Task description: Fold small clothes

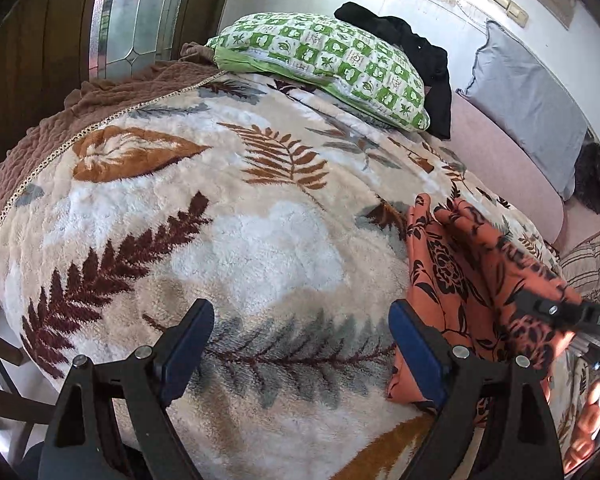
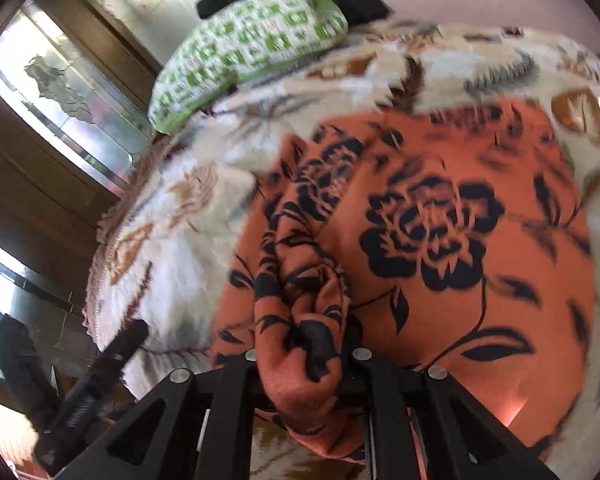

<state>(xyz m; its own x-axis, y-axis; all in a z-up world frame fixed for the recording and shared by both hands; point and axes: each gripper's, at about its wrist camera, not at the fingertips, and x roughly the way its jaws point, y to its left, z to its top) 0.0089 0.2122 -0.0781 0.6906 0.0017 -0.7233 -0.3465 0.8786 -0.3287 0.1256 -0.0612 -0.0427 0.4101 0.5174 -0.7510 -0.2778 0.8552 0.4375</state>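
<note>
An orange cloth with a black flower print (image 2: pixel 440 240) lies partly spread on the leaf-patterned plush blanket (image 1: pixel 260 240). My right gripper (image 2: pixel 304 356) is shut on a bunched fold of this cloth, which hangs in a ridge between its black fingers. In the left wrist view the same orange cloth (image 1: pixel 452 264) lies to the right, and a finger (image 1: pixel 552 310) of the right gripper rests over it. My left gripper (image 1: pixel 300 312) stands open above bare blanket, blue pads wide apart, nothing between them; its right pad is close to the cloth's left edge.
A green and white checked pillow (image 1: pixel 324 64) lies at the far end with a black garment (image 1: pixel 416 52) behind it. A grey pillow (image 1: pixel 528 96) leans on the wall over a pink sheet (image 1: pixel 508 160). A brown bedspread (image 1: pixel 40 140) and a glass-paned door (image 1: pixel 140 12) are at left.
</note>
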